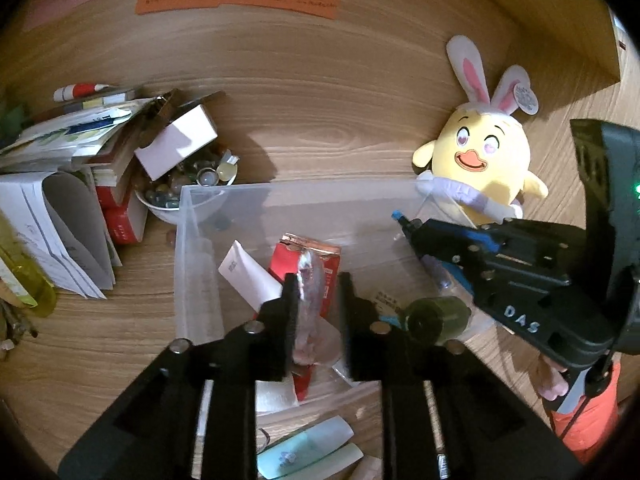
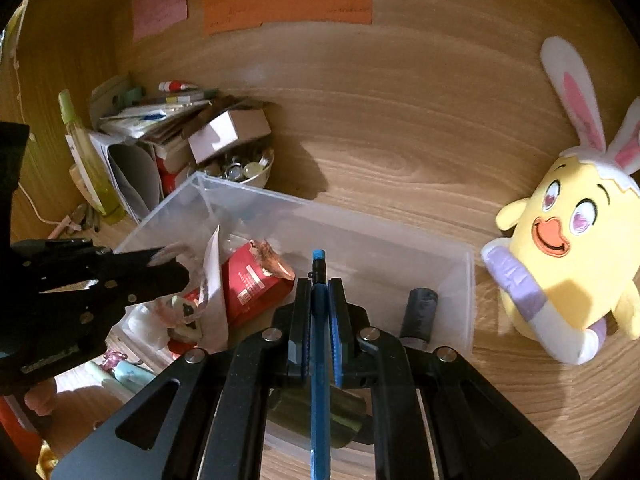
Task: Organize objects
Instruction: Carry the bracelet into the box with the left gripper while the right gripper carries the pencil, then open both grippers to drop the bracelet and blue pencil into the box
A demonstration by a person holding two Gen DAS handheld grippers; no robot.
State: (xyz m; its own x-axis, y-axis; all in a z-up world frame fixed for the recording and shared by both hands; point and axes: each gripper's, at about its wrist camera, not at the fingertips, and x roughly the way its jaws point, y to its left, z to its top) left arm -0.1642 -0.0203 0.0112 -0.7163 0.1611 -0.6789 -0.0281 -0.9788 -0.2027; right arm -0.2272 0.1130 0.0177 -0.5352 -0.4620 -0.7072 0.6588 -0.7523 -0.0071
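A clear plastic box [image 2: 460, 280] sits on the wooden desk [image 1: 320, 120]. Both claws reach over it.

The right claw [image 2: 320, 308] is pressed tight on a blue pen [image 2: 320, 360]. The pen sticks out past the claw's tips, above the box.

The left claw [image 1: 318, 320] is spread a little. A crinkly see-through wrapper [image 1: 308, 312] hangs between its fingers, touching the left one; I cannot tell if it is still pinched.

Inside the box lie a red packet [image 2: 256, 284], a white paper [image 1: 248, 276] and a dark bottle [image 2: 418, 312]. A yellow chick toy [image 2: 560, 248] with bunny ears sits just beside the box.
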